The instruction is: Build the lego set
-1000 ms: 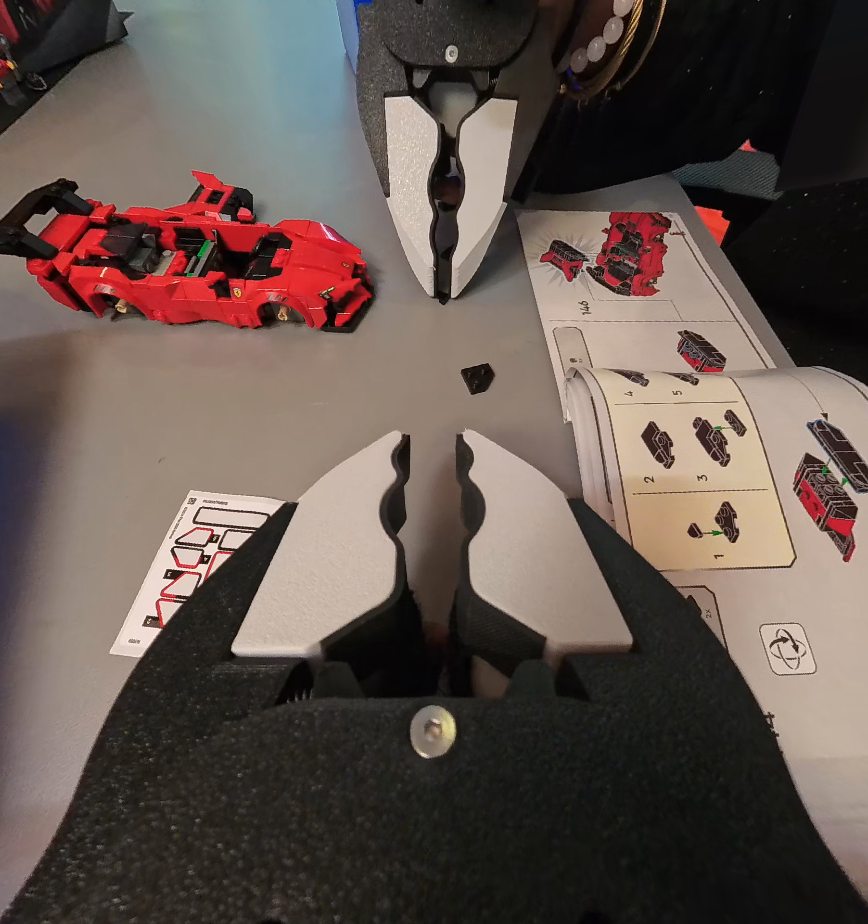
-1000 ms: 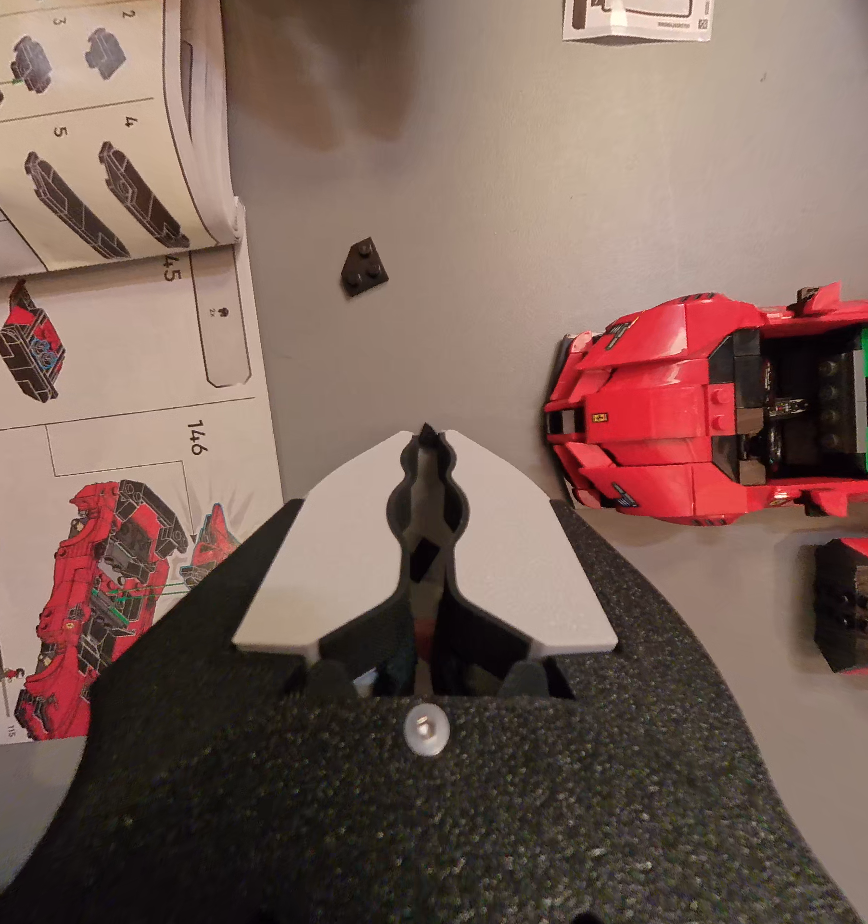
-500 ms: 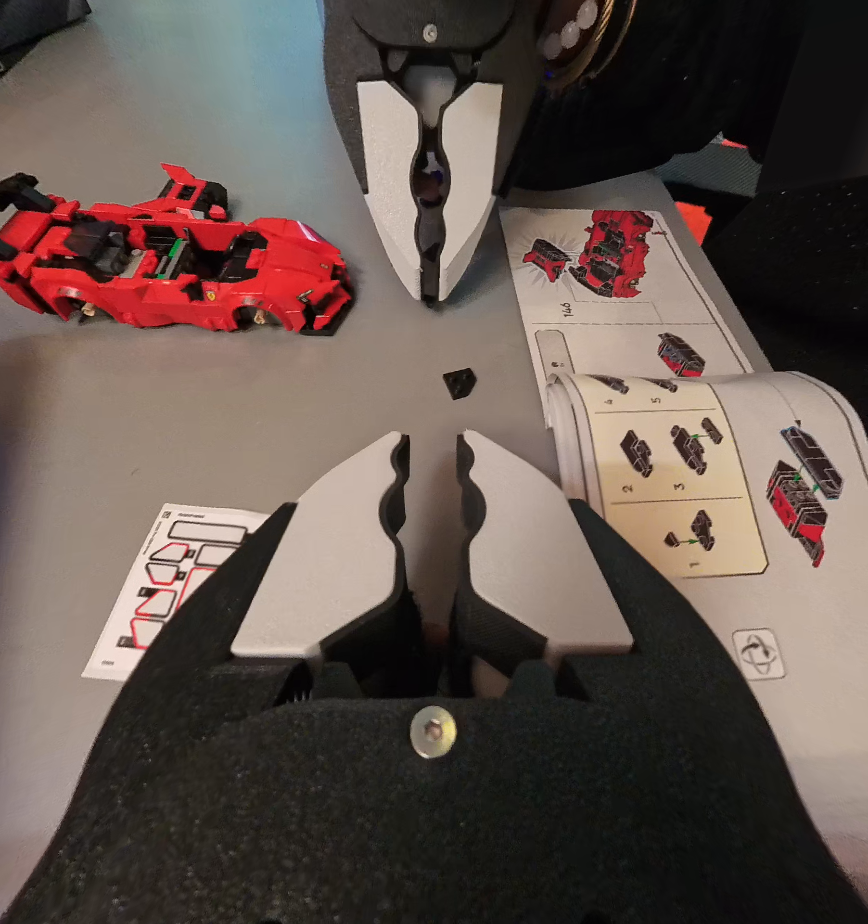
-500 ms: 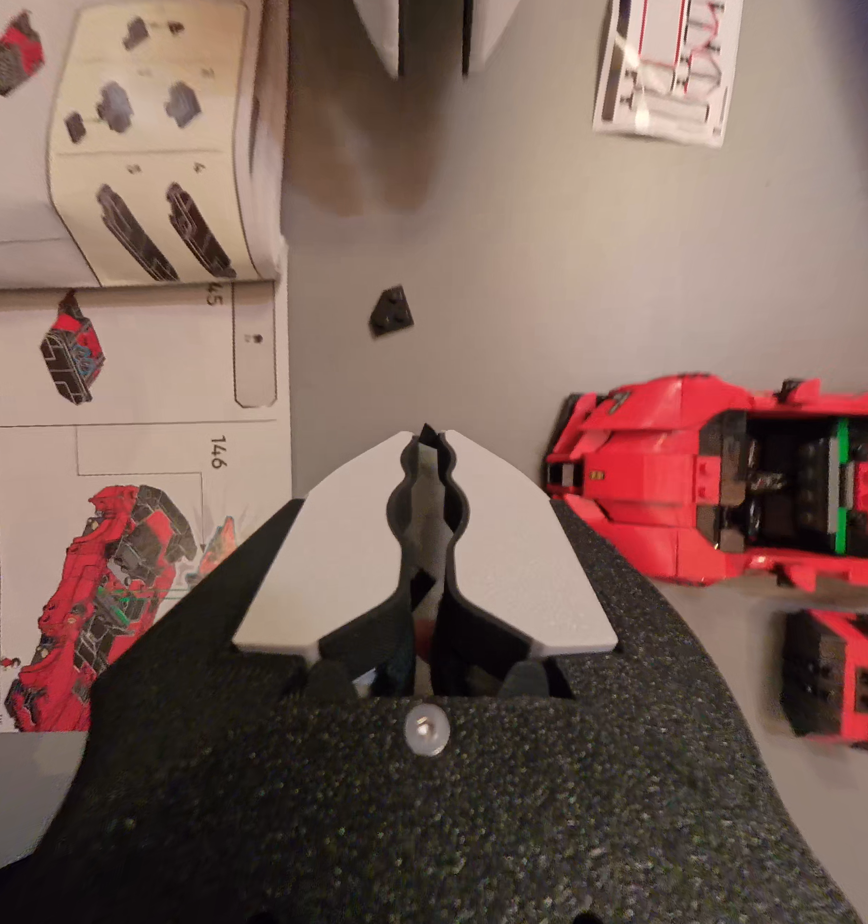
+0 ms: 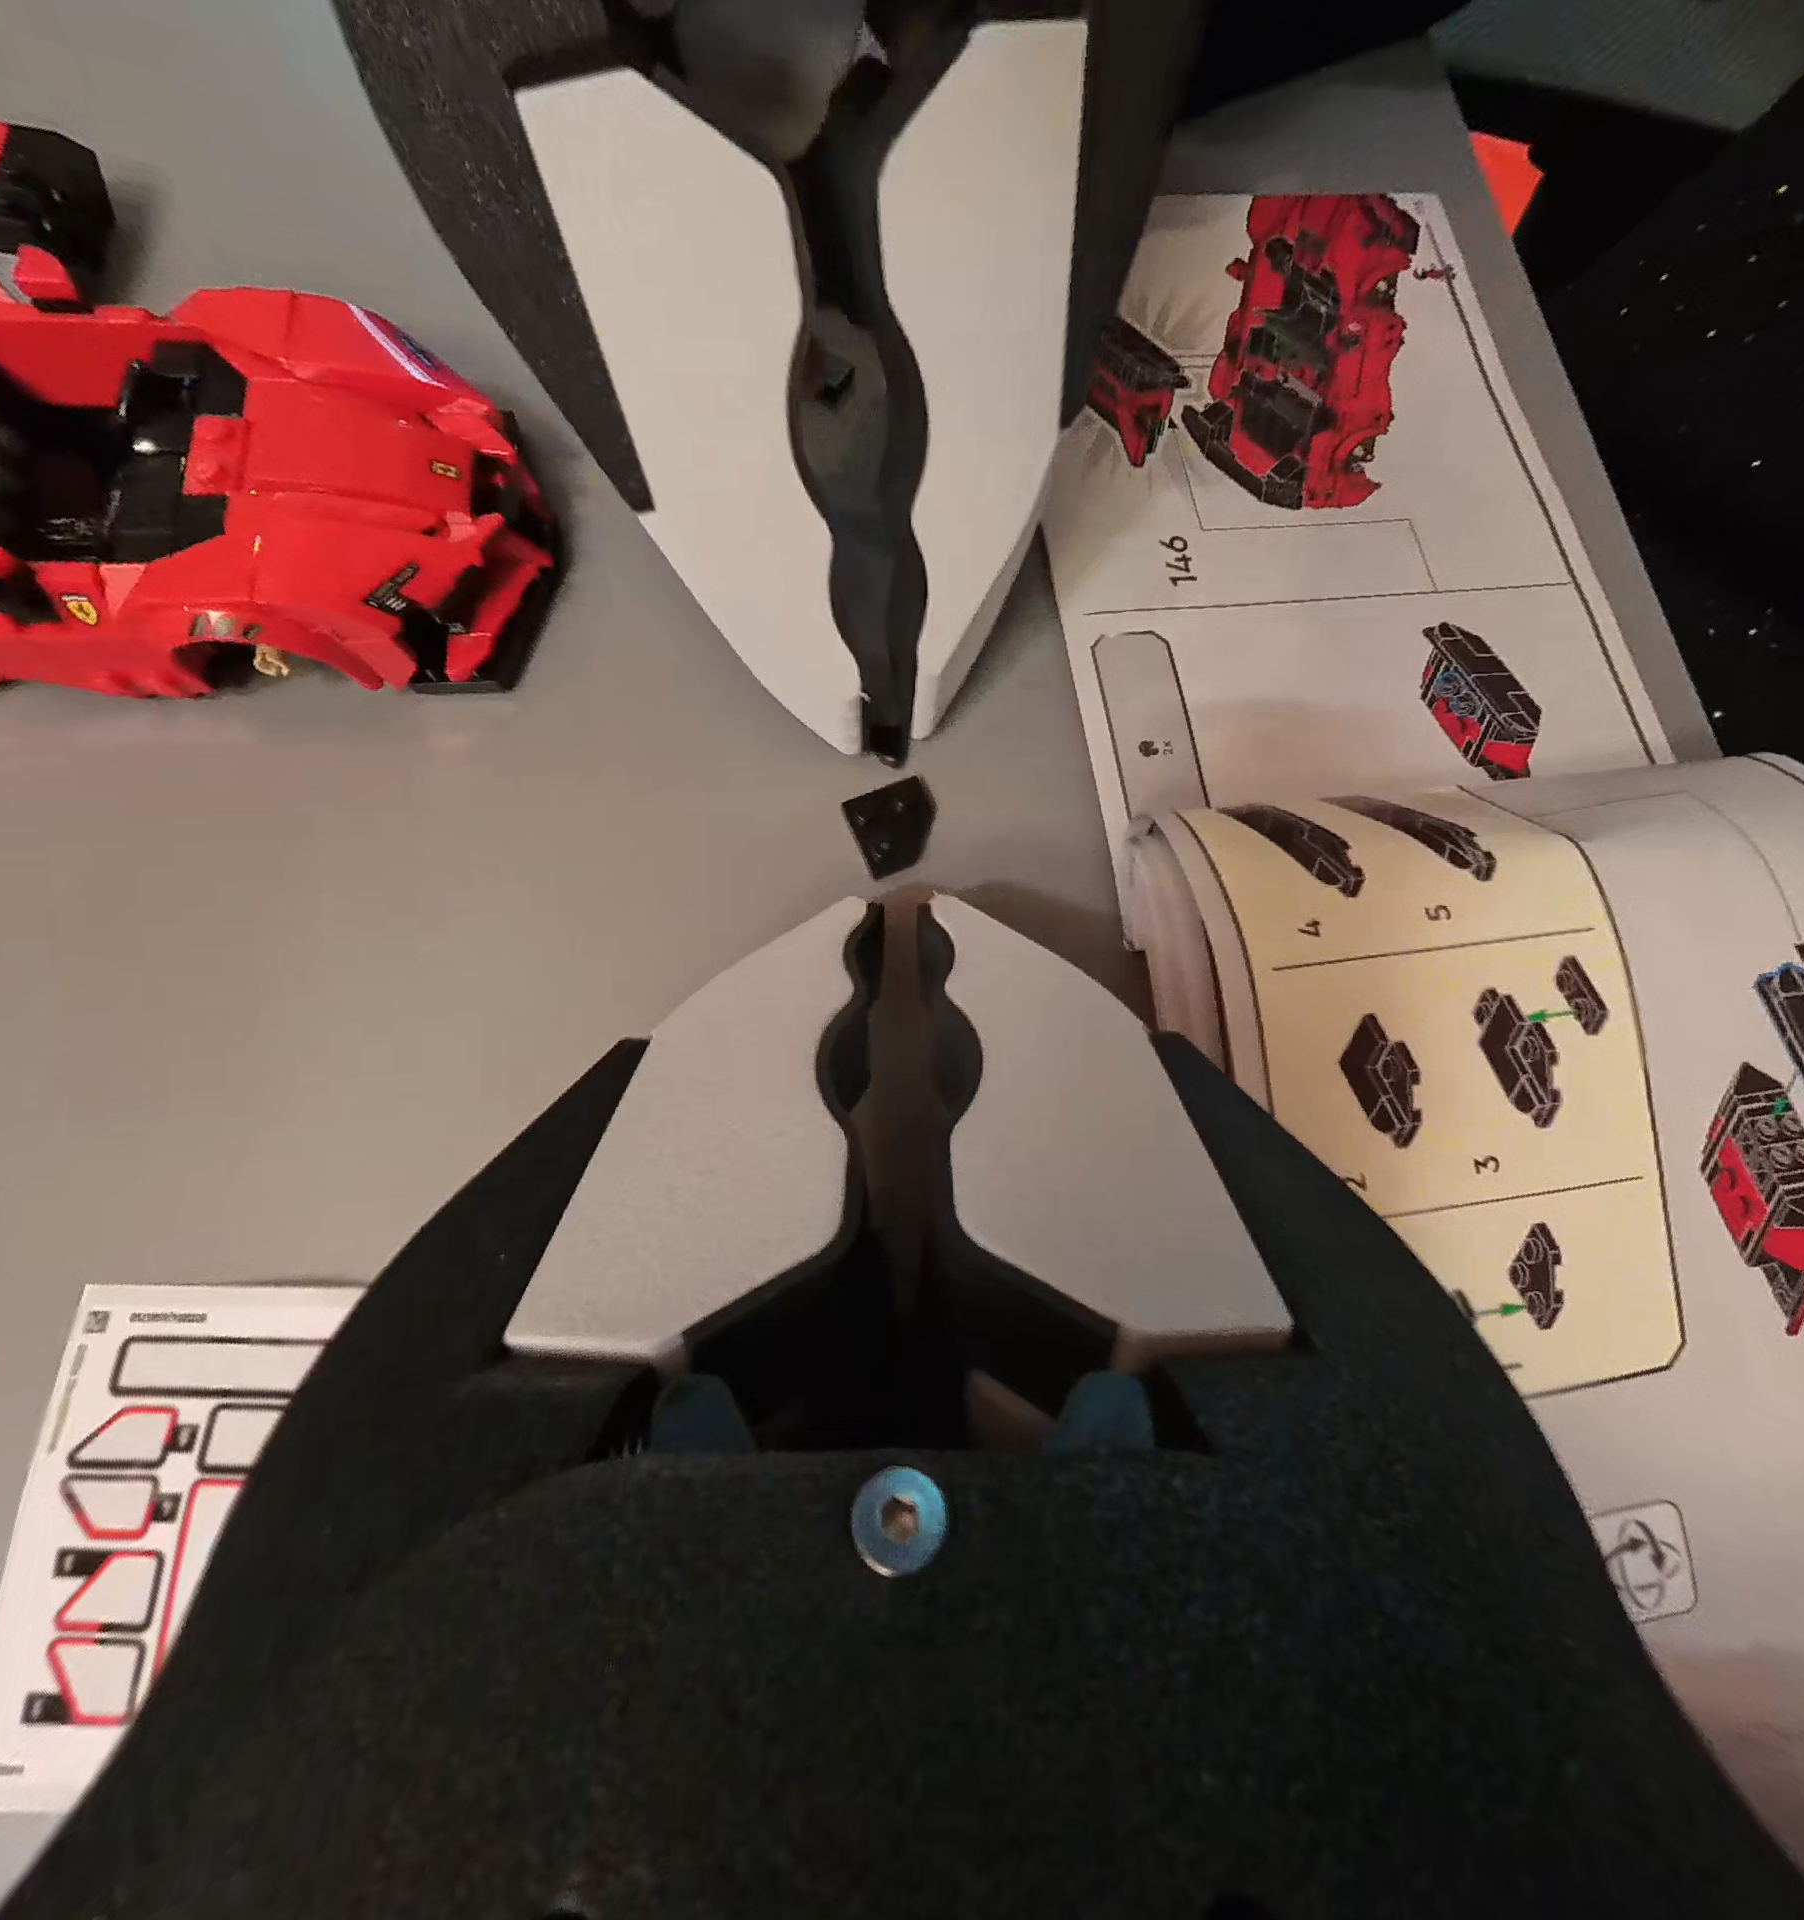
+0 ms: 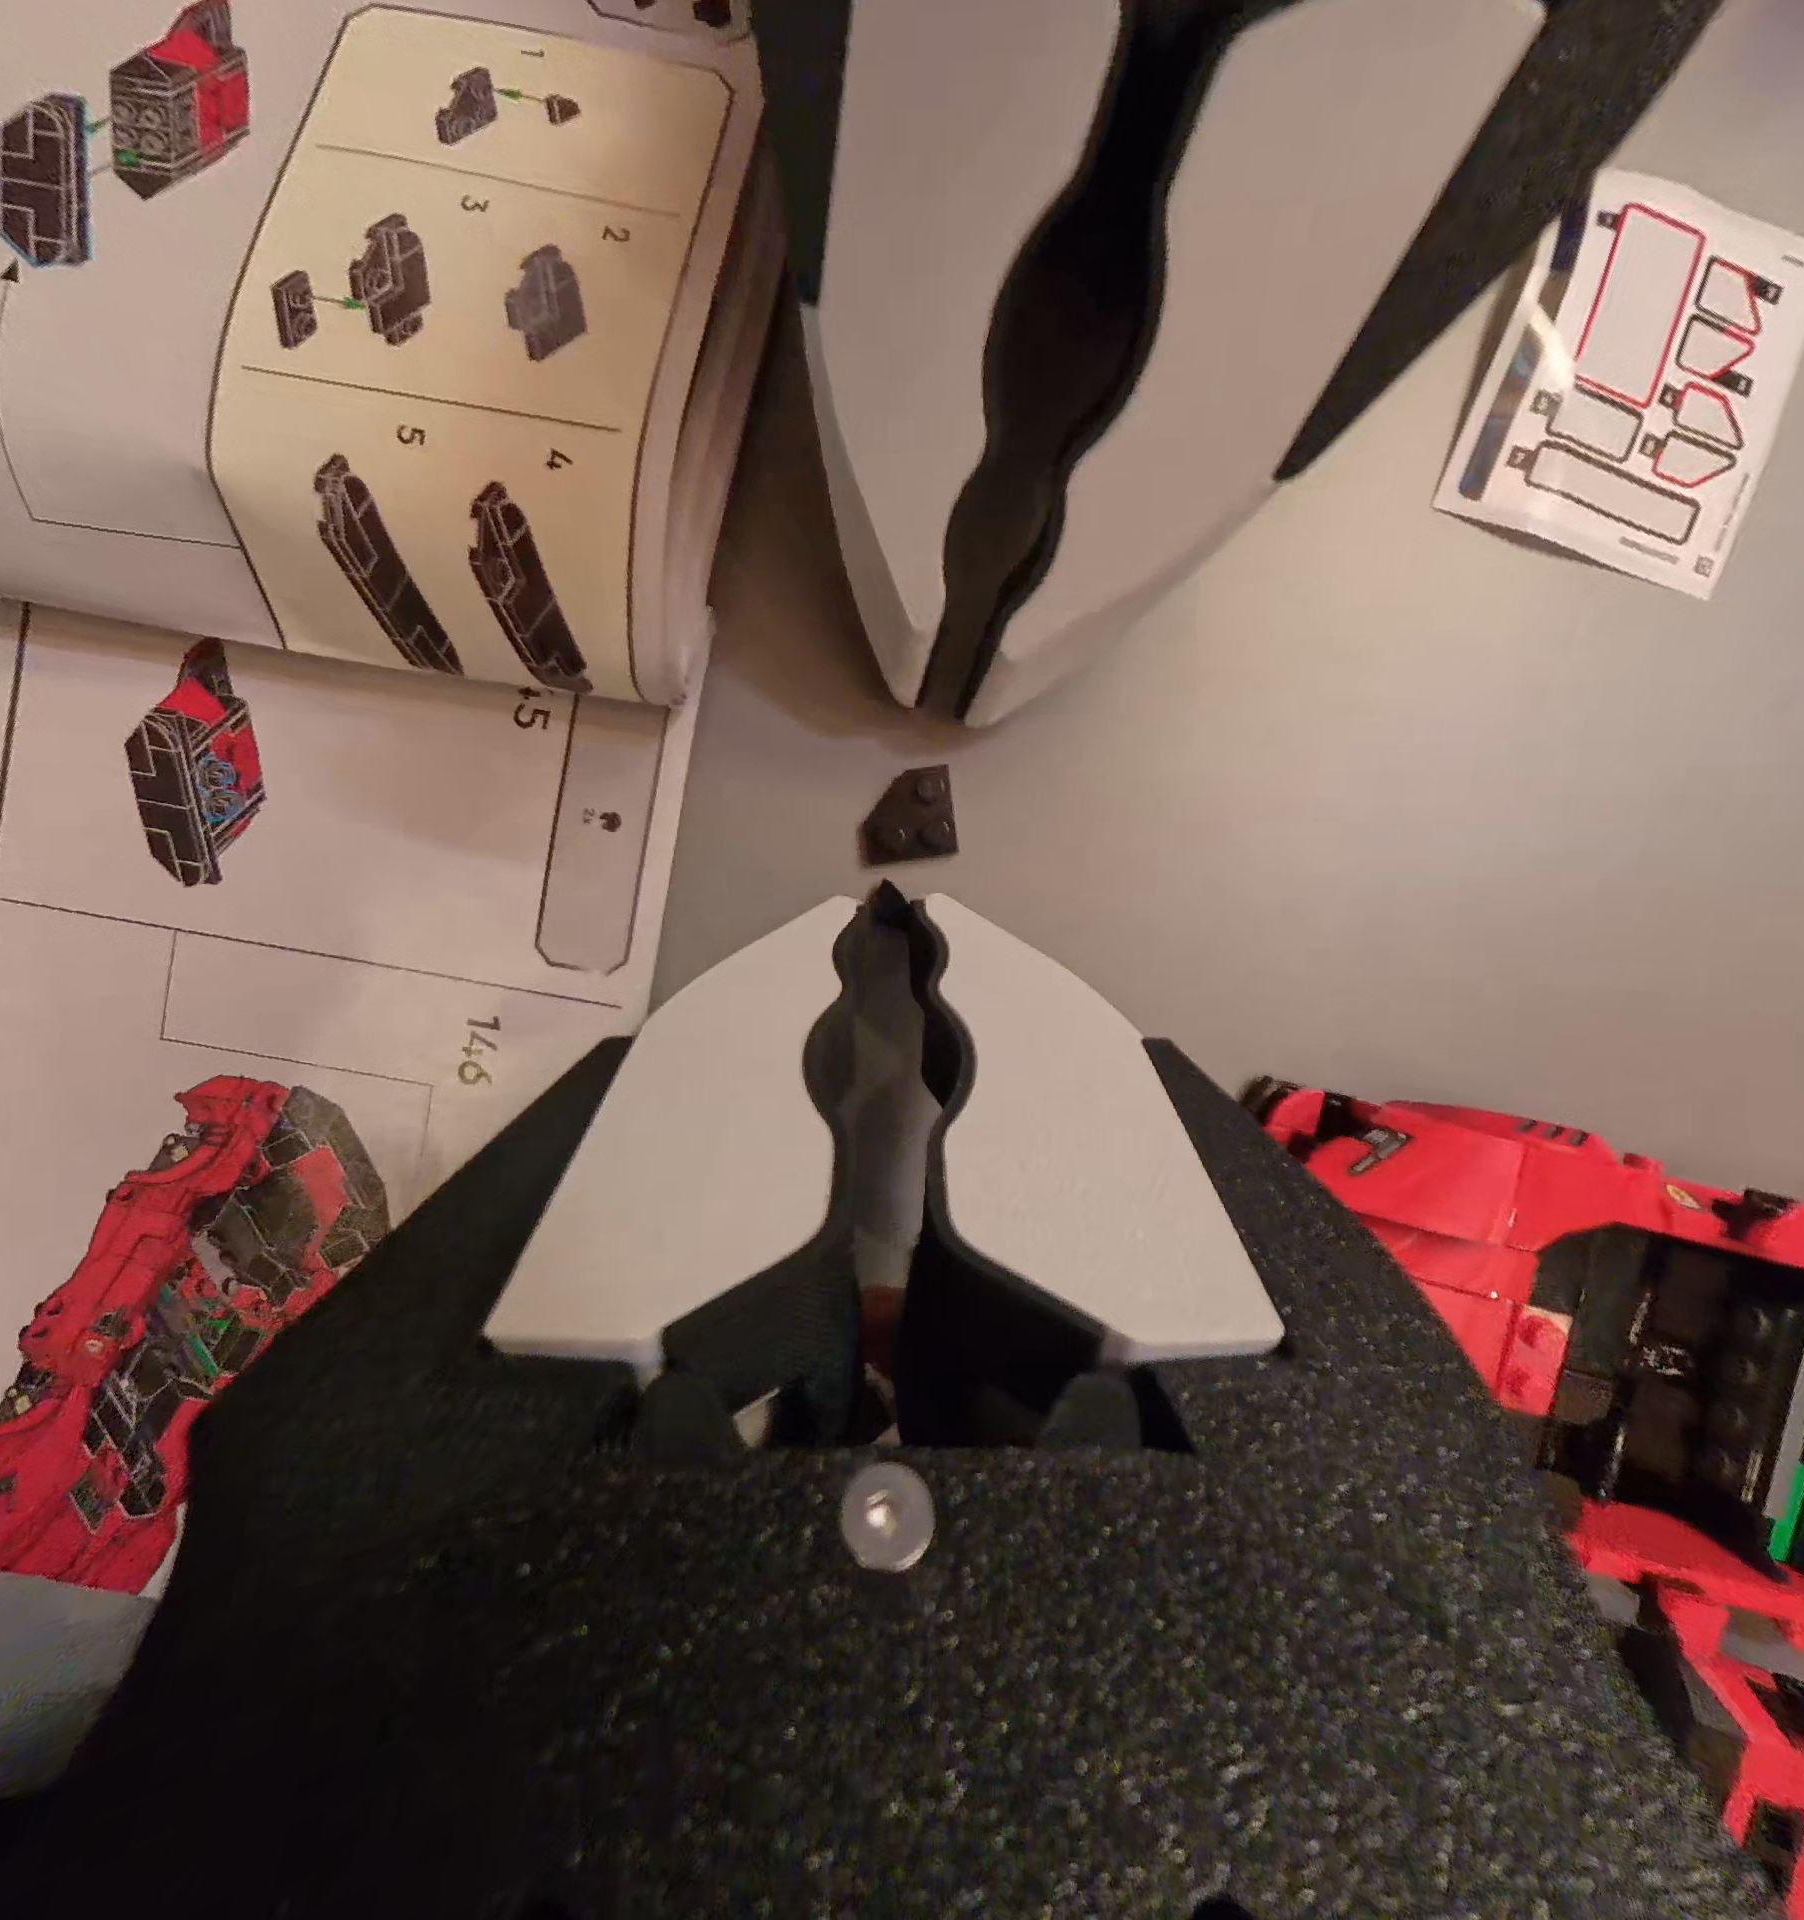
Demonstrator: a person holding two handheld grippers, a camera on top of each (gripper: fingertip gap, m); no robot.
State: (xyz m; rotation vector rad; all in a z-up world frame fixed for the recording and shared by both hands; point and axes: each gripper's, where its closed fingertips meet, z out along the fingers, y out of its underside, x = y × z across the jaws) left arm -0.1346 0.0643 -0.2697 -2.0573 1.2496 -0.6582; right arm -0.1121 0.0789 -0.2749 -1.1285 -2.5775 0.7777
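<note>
Evidently staged for joining, the small black wedge plate (image 5: 885, 828) lies flat on the bench (image 5: 358, 987) between both tips: right gripper (image 6: 887, 902) fingers pinching a tiny black piece (image 6: 885, 900), left gripper (image 5: 898, 906) fingers nearly together, empty.

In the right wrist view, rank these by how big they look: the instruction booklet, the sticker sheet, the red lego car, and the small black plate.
1. instruction booklet
2. red lego car, cut off by the frame
3. sticker sheet
4. small black plate
</note>
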